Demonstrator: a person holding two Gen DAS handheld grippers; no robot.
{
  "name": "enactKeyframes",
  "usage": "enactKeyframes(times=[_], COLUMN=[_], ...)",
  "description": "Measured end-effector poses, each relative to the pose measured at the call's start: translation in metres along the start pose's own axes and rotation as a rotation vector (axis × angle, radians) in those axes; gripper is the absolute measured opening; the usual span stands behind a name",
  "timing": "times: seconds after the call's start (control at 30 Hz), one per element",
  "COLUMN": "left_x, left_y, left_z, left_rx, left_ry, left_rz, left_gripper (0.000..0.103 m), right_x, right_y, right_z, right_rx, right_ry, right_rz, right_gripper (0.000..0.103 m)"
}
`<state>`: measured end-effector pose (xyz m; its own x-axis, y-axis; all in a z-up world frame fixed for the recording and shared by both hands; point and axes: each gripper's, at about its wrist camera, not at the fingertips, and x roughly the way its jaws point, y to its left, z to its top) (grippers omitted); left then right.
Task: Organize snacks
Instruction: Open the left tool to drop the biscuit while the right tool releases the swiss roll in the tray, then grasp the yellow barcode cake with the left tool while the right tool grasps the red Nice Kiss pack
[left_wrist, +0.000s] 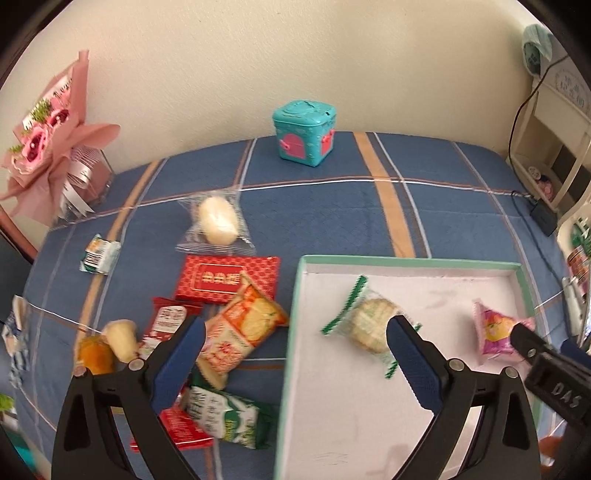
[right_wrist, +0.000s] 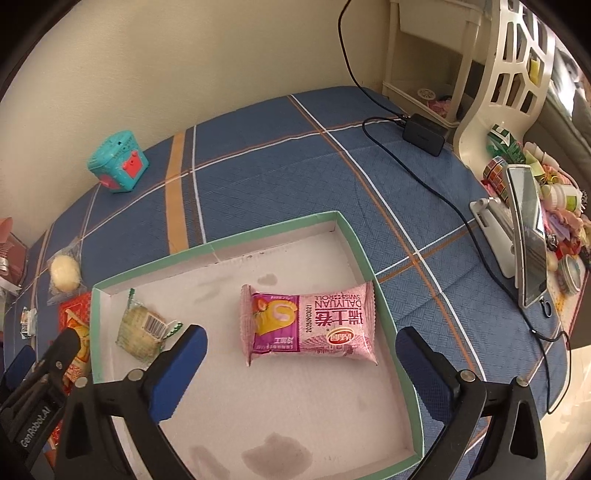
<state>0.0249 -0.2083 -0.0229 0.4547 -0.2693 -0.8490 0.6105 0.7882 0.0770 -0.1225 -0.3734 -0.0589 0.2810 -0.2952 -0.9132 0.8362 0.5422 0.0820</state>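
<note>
Left gripper (left_wrist: 295, 332): jaws spread wide, nothing held, hung over the tray's left edge.
Right gripper (right_wrist: 301, 345): jaws spread wide, nothing pinched.
Tray (right_wrist: 384, 295): 2 snacks are contained, a pink Swiss roll pack (right_wrist: 310, 326) and a green-edged rice cake (right_wrist: 142, 330).
Loose snacks (left_wrist: 236, 332): left piled on the blue cloth (left_wrist: 332, 218) beside the tray.

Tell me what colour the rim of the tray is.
Mint green, with a white inside; the tray shows best in the right wrist view.
</note>
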Motion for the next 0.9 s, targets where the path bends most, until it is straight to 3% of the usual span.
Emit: enactKeyframes(times=[0.17,0.53,0.67,0.9], left_x=[-0.004,-0.016,-0.021,-0.034], left_y=[0.015,0.042,0.062,0.111], left_z=[-0.005,-0.014,-0.018,-0.027], left_rx=[-0.011,-0.026,-0.075,-0.182], left_ry=[0.0,0.044,0.056,0.054], left_rz=[0.014,0.023,0.009,0.01], left_gripper=[0.099,0.099,0.099,0.098], right_x=[-0.008,-0.021,-0.029,-0.027], right_y=[0.008,0.033,0.054,0.088], right_z=[-0.006,-0.026,-0.033,-0.045], right_rx=[-0.048,-0.085,-0.133,-0.167], right_ry=[-0.013,0.014,0.008,0.078], right_rz=[0.011,0.122,0.134,0.226], right_gripper=[0.103,0.103,0.103,0.103])
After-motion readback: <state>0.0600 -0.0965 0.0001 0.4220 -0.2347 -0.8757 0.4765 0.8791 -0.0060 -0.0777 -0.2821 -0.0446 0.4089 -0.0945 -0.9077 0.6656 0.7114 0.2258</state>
